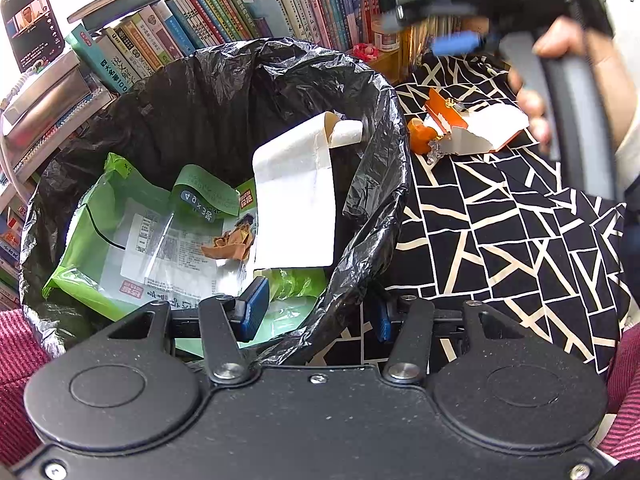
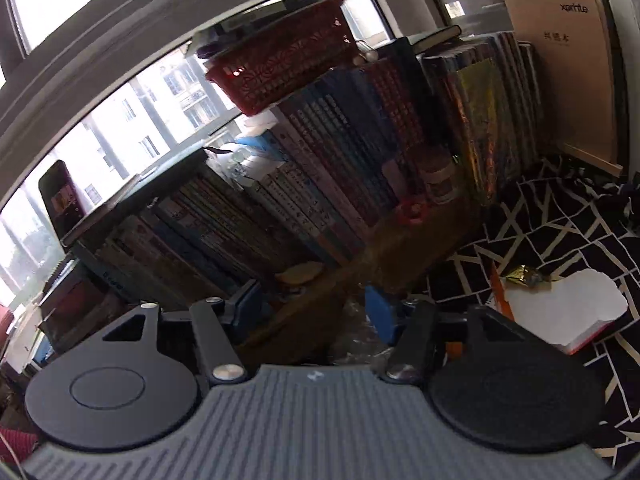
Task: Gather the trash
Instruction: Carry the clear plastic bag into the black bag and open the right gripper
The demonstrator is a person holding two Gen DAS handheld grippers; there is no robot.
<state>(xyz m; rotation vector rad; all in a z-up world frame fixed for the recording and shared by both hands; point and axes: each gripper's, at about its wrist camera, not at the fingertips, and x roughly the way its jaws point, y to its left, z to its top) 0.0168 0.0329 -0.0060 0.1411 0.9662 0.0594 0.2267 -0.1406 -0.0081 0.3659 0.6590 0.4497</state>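
My left gripper (image 1: 318, 314) is shut on the rim of the black trash bag (image 1: 360, 216); one pad is inside the bin and the other outside. Green plastic wrappers (image 1: 132, 232) and a crumpled brown scrap (image 1: 230, 244) lie in the bag. A white paper strip (image 1: 294, 200) hangs from the far rim down into it. On the black-and-white tablecloth (image 1: 520, 240) lie a torn orange-and-white carton (image 1: 480, 128) (image 2: 560, 312), an orange peel (image 1: 420, 136) and some foil (image 1: 436, 154) (image 2: 520, 274). My right gripper (image 2: 314, 310) (image 1: 424, 32) is blurred above the bin's far side, open with nothing between its fingers.
Rows of upright books (image 1: 224, 20) (image 2: 320, 184) line the back behind the bin. A red basket (image 2: 288, 64) sits on top of them, and a phone (image 1: 32, 20) stands at the left. A small jar (image 2: 440, 180) stands by the books. A red striped sleeve (image 1: 16, 344) frames the lower corners.
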